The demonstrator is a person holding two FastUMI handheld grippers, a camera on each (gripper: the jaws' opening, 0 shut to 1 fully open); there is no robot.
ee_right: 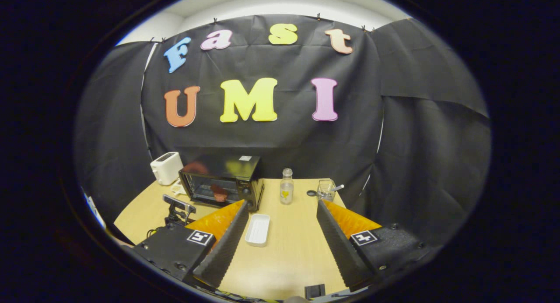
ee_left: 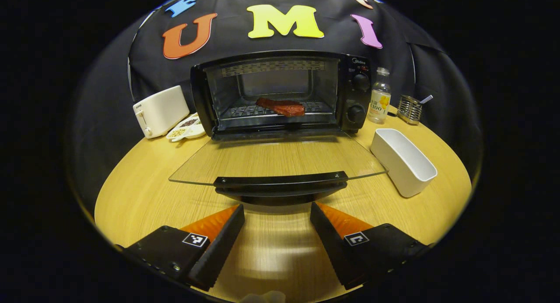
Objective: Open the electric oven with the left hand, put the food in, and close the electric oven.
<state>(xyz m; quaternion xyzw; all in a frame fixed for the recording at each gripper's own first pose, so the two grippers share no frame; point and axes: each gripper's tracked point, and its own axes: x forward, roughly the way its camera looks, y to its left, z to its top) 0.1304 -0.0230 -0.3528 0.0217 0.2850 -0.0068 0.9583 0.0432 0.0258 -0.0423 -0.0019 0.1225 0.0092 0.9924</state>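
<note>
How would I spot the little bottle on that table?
Find the black oven with its glass door folded down. On its knob side stands the clear bottle, between oven and wire holder. It alone has a yellow label.

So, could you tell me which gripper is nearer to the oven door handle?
Left. The left gripper sits open just in front of the oven door handle; the right gripper is raised well back, open, over the table.
</note>
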